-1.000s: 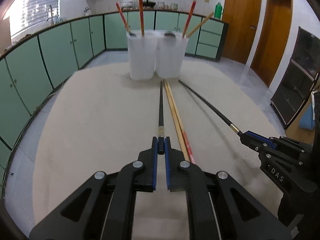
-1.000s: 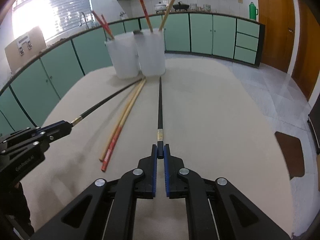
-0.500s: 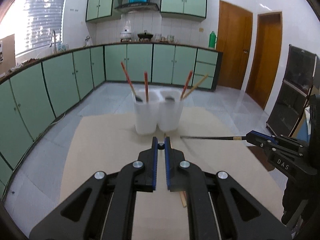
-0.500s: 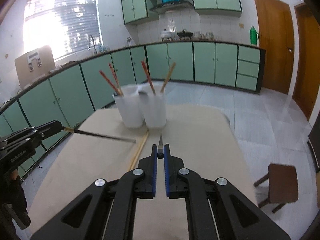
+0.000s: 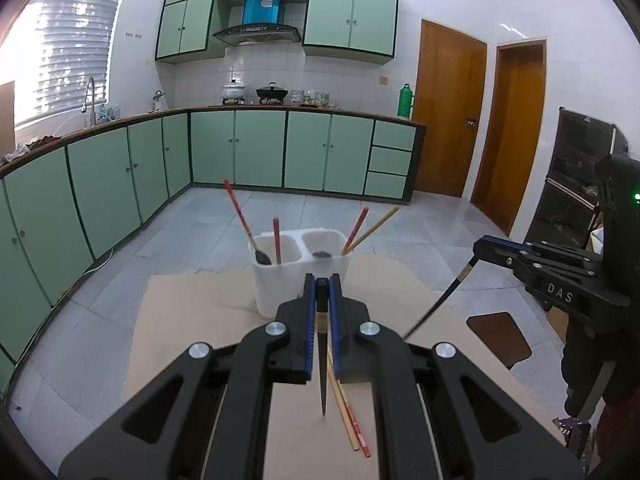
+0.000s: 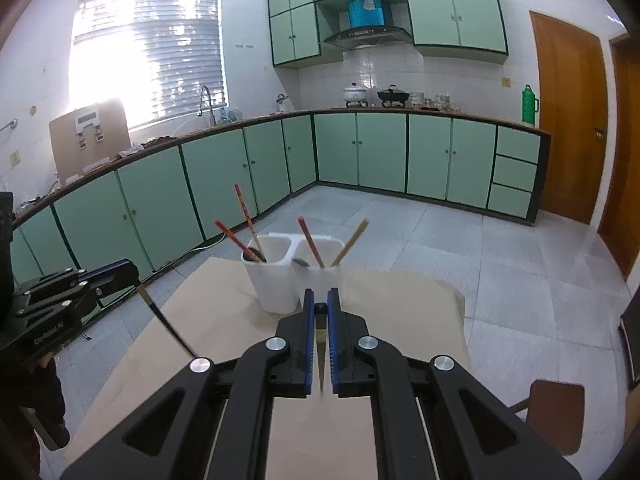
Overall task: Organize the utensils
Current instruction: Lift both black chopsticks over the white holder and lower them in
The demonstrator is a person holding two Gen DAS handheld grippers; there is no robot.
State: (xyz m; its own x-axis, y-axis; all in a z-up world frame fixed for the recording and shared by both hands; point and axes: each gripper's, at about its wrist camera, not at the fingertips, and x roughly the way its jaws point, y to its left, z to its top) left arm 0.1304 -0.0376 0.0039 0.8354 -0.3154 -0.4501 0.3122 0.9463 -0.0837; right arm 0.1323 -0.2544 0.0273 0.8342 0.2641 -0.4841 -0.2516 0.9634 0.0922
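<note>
Left tongs (image 5: 322,285) | clamp black chopstick (image 5: 322,380) (tip down) | right tongs (image 6: 320,304) | likewise, raised

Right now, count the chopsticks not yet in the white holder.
4: one black chopstick in the left jaws, another in the right jaws, and a wooden pair lying on the table. More may be hidden.

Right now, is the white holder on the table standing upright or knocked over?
Upright. The white holder stands on its base on the table, both openings facing up, with chopsticks leaning out of the top.
</note>
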